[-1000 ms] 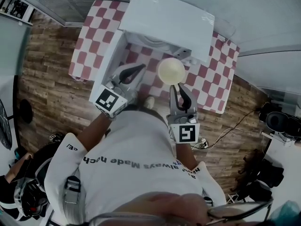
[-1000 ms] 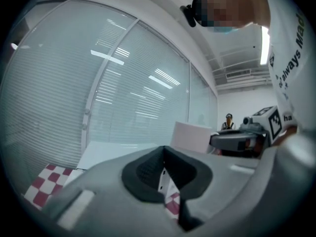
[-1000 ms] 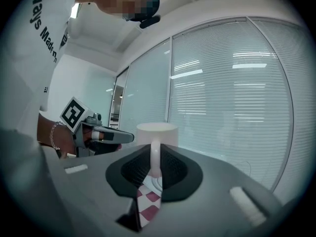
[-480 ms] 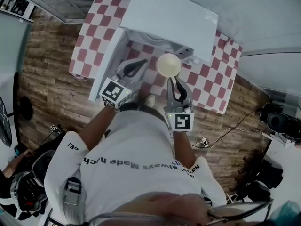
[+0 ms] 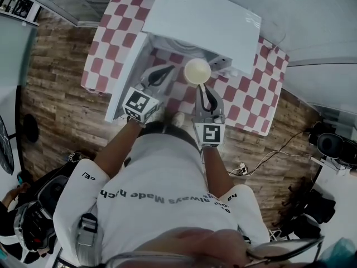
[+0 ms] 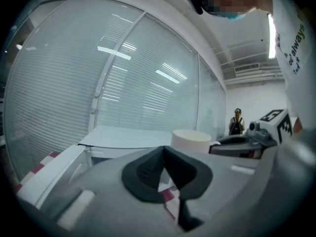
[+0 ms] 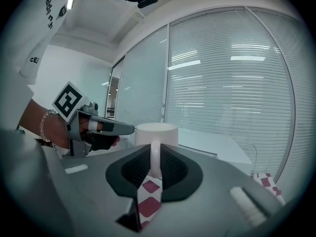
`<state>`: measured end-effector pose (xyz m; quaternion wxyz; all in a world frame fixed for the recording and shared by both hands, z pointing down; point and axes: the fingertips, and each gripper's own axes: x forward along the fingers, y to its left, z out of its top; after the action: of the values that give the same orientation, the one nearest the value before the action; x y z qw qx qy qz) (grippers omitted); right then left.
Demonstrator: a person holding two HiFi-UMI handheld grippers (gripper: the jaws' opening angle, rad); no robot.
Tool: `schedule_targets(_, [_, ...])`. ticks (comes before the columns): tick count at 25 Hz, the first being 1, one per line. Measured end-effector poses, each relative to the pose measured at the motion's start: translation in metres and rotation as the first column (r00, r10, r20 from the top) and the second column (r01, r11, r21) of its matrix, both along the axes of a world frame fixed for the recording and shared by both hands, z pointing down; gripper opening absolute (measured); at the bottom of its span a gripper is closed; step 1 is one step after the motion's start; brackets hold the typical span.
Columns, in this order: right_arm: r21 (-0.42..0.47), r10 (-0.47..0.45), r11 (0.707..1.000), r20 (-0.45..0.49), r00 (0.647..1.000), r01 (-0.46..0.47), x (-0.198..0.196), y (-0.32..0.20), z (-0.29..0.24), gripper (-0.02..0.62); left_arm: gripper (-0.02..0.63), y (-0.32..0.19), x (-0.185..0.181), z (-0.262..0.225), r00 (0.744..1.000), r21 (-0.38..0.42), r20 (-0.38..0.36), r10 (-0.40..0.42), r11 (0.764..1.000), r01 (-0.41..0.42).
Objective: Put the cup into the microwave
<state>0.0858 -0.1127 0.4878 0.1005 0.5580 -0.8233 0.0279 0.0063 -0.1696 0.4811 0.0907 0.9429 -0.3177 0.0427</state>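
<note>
A cream cup (image 5: pixel 197 70) hangs just in front of the white microwave (image 5: pixel 201 21), whose door (image 5: pixel 126 66) stands swung open to the left. My right gripper (image 5: pixel 202 89) is shut on the cup's handle; in the right gripper view the handle (image 7: pixel 155 157) sits pinched between the dark pads, with the cup (image 7: pixel 156 132) upright beyond them. My left gripper (image 5: pixel 162 75) is beside the cup, on its left and near the open door, shut with nothing in it. The left gripper view shows the cup (image 6: pixel 191 141) and the microwave (image 6: pixel 133 136) ahead.
The microwave stands on a table with a red-and-white checked cloth (image 5: pixel 254 102). Wooden floor (image 5: pixel 61 110) surrounds the table, and a cable (image 5: pixel 268 158) runs across it on the right. A person (image 6: pixel 237 121) stands far off in the left gripper view.
Both grippers have moved forward toward the microwave's opening, the right one carrying the cup with it. Neither gripper's jaws have changed.
</note>
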Motion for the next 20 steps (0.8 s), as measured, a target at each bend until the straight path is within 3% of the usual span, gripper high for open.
schedule_targets(20, [-0.079,0.032,0.996,-0.031,0.999,-0.034,0.000,-0.064,0.072,0.041,0.003,-0.056,0.008,0.071,0.999,-0.022,0.040,-0.034,0.999,0.035])
